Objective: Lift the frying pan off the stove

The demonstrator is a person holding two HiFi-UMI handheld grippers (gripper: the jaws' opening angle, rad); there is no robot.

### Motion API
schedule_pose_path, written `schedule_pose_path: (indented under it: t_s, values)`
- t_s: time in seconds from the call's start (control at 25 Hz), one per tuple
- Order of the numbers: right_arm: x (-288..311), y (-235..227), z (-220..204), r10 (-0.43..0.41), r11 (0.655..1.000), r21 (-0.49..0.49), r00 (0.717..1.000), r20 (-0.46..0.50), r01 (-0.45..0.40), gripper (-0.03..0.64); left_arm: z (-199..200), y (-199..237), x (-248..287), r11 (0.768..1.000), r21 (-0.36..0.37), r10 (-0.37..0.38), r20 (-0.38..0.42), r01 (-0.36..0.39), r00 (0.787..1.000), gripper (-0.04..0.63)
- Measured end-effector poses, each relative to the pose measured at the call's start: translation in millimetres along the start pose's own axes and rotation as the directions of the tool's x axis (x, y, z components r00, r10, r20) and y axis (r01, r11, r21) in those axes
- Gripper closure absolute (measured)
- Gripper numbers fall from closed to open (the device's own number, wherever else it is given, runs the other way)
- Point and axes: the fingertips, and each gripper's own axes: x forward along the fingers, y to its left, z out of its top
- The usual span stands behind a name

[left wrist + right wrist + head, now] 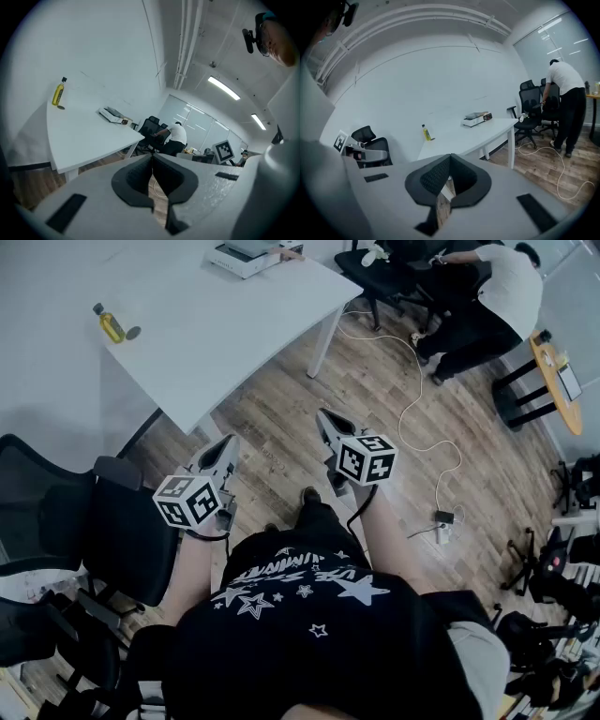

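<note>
Left claw and right claw both pinched closed, empty; lifting not begun, and the table ahead needs reaching first.

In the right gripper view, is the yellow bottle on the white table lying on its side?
No, the yellow bottle stands upright on the white table.

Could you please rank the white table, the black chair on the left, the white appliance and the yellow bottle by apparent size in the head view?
1. white table
2. black chair, though it sits nearer the camera
3. white appliance, partly cut off by the frame
4. yellow bottle
</note>
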Motion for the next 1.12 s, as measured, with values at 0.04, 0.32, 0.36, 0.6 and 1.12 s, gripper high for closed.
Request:
schedule_pose_path:
  t_s: [0.04, 0.32, 0.36, 0.6, 1.12]
  values:
    - [1, 1, -1, 0.002, 1.0, -0.001, 1.0, -0.004, -0.002, 0.609, -2, 2, 0, 1.0, -0.006, 0.002, -0.003, -0.002, 1.0, 0.584]
    - [5, 0, -1, 0.003, 1.0, -0.004, 1.0, -0.011, -0.003, 0.609, -2, 9, 1, 1.0, -0.018, 0.01, -0.004, -0.01, 1.0, 0.584]
    - [5, 0, -2, 0.003, 1.0, -0.004, 1.0, -0.012, -0.003, 0.609, -3, 8, 2, 1.0, -0.018, 0.009, -0.006, -0.009, 1.0, 0.584]
    - [7, 1, -9, 0.007, 1.0, 0.001, 0.999, -0.035, -0.007, 0.609, -11, 10, -1, 0.999, -0.04, 0.014, -0.025, -0.015, 1.0, 0.584]
    - [24, 12, -14, 0.008, 1.0, 0.018, 0.999, -0.033, -0.008, 0.609, -21, 40, -16, 0.993, -0.105, 0.046, -0.032, -0.049, 0.998, 0.584]
